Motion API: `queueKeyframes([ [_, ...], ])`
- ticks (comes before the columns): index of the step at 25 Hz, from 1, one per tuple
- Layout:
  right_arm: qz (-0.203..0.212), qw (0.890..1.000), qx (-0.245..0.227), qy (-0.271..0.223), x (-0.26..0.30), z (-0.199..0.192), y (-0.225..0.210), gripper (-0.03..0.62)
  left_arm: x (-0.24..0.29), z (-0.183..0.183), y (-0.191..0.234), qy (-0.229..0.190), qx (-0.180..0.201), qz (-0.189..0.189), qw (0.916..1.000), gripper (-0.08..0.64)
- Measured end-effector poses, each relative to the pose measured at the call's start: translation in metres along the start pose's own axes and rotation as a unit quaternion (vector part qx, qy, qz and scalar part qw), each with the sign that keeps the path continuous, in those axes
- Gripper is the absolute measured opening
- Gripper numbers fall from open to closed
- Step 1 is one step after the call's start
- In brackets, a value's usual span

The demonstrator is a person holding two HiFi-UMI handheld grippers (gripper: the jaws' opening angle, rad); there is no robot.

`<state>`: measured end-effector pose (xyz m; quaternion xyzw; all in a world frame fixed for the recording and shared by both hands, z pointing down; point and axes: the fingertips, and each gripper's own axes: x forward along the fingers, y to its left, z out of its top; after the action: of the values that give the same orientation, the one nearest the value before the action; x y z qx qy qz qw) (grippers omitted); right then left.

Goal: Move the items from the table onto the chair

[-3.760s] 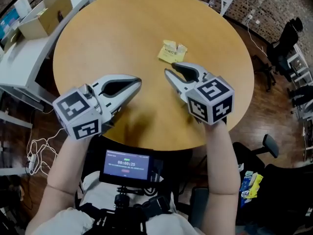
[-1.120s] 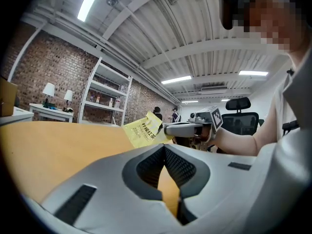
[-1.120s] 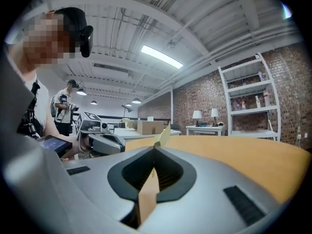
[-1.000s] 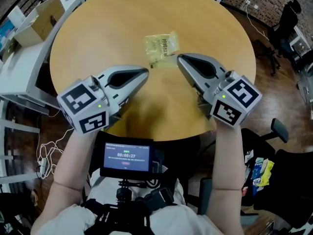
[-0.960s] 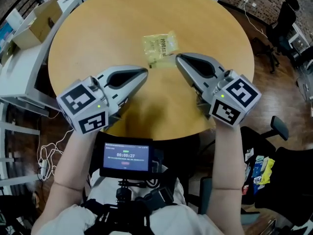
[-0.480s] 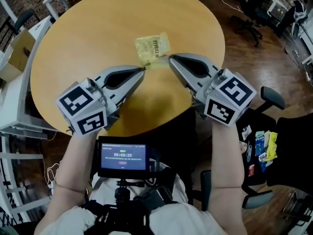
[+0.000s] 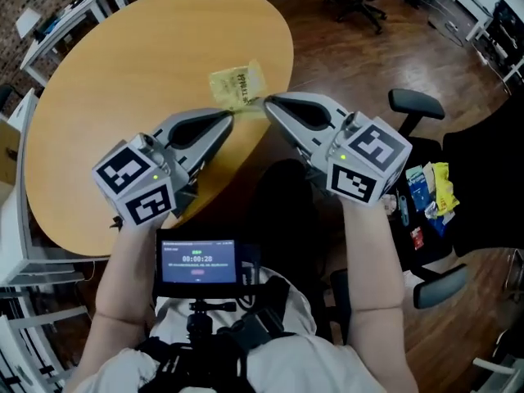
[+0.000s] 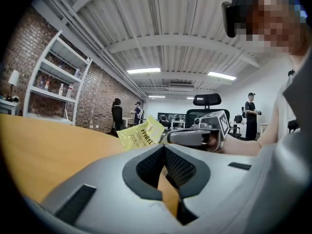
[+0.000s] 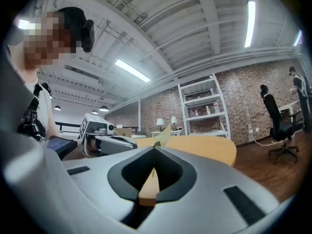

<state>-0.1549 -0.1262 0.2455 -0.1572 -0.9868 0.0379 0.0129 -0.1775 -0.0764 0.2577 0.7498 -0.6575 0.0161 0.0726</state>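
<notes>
Packet [image 7: 236,87] carry to chair [image 7: 416,101]
Right gripper [image 7: 268,103] pinches it, left gripper [image 7: 231,118] closed empty; swing level, release above seat.

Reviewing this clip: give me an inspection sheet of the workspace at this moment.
surface: round wooden table, nothing else on it in view.
job's things: yellow packet lifted over the table's edge; office chair already holds several packets.
clutter: nothing seen.
grippers: right gripper jaws shut on the packet; left gripper jaws shut beside it.
cables: white cord on the floor.
surroundings: shelving, brick wall, people standing.
</notes>
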Motion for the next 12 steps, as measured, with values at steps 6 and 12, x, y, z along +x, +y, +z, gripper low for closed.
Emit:
queueKeyframes([
  [6, -0.065, 0.998, 0.016, -0.009, -0.068, -0.009, -0.028, 0.002, 0.057, 0.002, -0.042, 0.005, 0.005, -0.058, 0.9983, 0.006],
  [12, -0.125, 0.992, 0.019, -0.013, -0.125, -0.011, -0.045, 0.002, 0.101, 0.004, -0.085, 0.014, 0.012, -0.123, 0.9922, 0.006],
])
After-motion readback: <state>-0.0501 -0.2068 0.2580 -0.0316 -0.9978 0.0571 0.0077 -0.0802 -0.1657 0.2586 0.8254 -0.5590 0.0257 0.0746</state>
